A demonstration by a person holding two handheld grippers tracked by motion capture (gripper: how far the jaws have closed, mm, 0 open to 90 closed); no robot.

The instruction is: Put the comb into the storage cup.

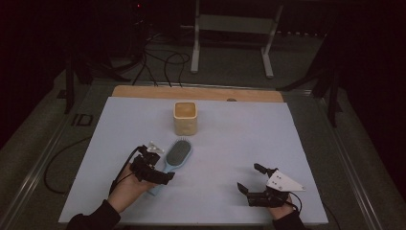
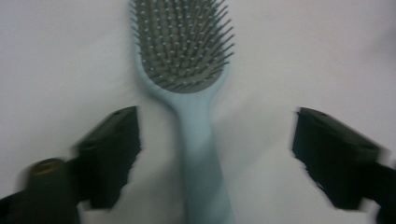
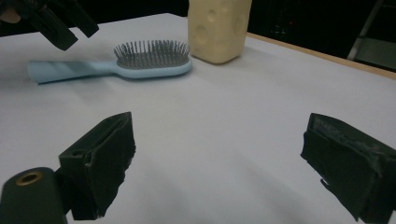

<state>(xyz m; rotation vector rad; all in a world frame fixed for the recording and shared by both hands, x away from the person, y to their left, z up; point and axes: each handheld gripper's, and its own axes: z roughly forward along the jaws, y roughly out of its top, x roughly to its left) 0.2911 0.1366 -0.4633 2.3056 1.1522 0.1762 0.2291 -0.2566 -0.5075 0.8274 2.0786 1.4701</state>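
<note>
Left hand-held gripper straddles smooth blue hairbrush, bristles up.

table | white sheet | hairbrush | yellow holder

You have a light blue hairbrush lying flat on the pale sheet, left of centre in the high view, bristles up. Its oval head carries a grey pad of dark bristles and points toward the upper right of that frame, while the handle runs down to the lower left. In your left gripper view the brush stands upright in the middle of the frame, head at the top edge, its smooth handle dropping to the bottom edge. In your right gripper view it lies sideways in the upper left, handle pointing left.
</note>
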